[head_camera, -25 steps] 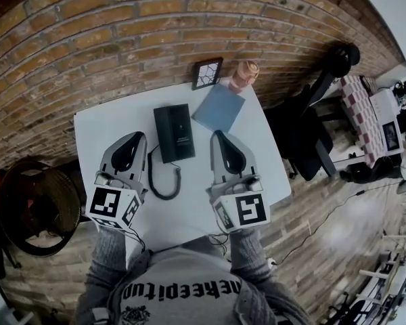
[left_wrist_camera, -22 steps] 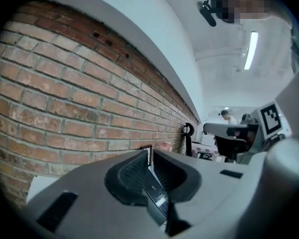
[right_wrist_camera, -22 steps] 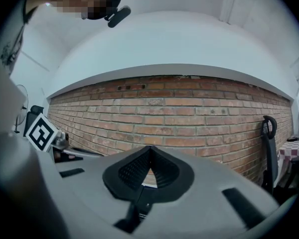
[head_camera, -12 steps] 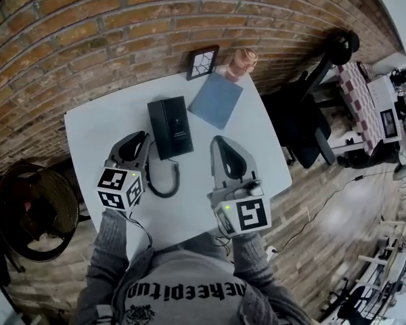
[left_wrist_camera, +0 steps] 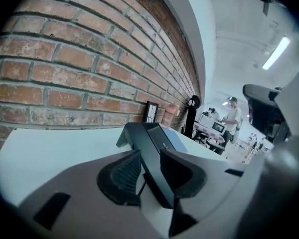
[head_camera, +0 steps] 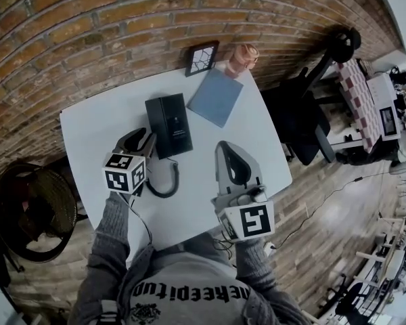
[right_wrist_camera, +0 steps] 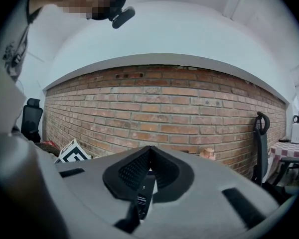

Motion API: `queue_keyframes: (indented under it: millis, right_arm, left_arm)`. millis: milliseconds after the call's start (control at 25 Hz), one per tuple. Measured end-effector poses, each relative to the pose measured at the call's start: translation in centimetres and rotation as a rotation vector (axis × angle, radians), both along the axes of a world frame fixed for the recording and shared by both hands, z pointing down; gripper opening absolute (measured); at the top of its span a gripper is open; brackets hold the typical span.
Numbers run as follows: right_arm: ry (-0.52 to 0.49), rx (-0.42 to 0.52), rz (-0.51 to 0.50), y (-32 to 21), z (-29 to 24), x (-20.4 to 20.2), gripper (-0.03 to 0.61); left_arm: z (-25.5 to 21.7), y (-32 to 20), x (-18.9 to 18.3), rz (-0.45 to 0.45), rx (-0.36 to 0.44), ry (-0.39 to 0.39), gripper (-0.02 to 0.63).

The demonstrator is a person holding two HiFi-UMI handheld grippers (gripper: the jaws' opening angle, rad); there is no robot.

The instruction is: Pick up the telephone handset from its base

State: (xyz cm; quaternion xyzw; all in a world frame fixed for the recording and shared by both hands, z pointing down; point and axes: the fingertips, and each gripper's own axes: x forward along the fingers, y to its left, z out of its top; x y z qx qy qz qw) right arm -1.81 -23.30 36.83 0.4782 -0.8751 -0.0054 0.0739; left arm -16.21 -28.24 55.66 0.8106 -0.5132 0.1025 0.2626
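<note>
I hold my left gripper (head_camera: 141, 139) (left_wrist_camera: 149, 153) low over the white table (head_camera: 88, 134), tipped a little downward. The black telephone handset (head_camera: 157, 126) (left_wrist_camera: 141, 137) lies flat, so I have to come at it from its near end. It rests on its black rectangular base (head_camera: 181, 124), directly ahead of these jaws and, as far as I can judge, along the side of the base nearest them.

The jaws have just been opening and now stand apart. Through the gap I see the telephone's long near edge lined up between them, but neither ribbed pad presses on it, so nothing is gripped yet. I judge the spread is meant to straddle the handset before I push forward.

The black coiled cord (head_camera: 164, 187) loops on the table just right of and behind this gripper's tip. Coming in on the outer side should keep the jaws from snagging it.

My right gripper (head_camera: 222, 145) (right_wrist_camera: 149, 151) hovers to the right of the telephone and nearer to me, its jaws closed tip to tip on nothing. I keep it clear because the lift looks like a one-gripper job, though it could steady the base if that rises with the handset. The flat blue square pad (head_camera: 215, 97) lies beyond its tip, out of the way.
</note>
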Motion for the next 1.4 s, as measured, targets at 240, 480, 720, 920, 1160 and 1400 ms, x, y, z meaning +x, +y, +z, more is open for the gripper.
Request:
queue_keyframes:
  millis: [240,480,720,920,1160,1400]
  right_arm:
    - [0.031,0.007,0.022,-0.3,0.6,1.2,0.005]
    - [0.050,-0.013,0.046,-0.5,1.4,2.3,0.005]
    - [0.053,-0.021,0.047,-0.5,1.8,2.5,0.005]
    - [0.060,-0.025,0.042,-0.8,1.8,2.5,0.005]
    - [0.070,-0.024,0.039,-0.8,2.1,2.5,0.005]
    - [0.074,-0.018,0.035,-0.7,2.0,2.9,0.005]
  left_arm:
    - [2.5,-1.1,0.4,0.013,-0.057,-0.010,0.106]
    - [3.4,-1.8,0.8,0.027,-0.073,0.029,0.119]
    - [3.6,-1.7,1.6,0.077,-0.088,0.111,0.146]
    - [3.8,-2.1,1.7,0.065,-0.095,0.129,0.147]
    - [3.8,-2.3,1.7,0.035,-0.103,0.150,0.151]
    - [3.5,-2.2,1.4,-0.035,-0.131,0.191,0.114]
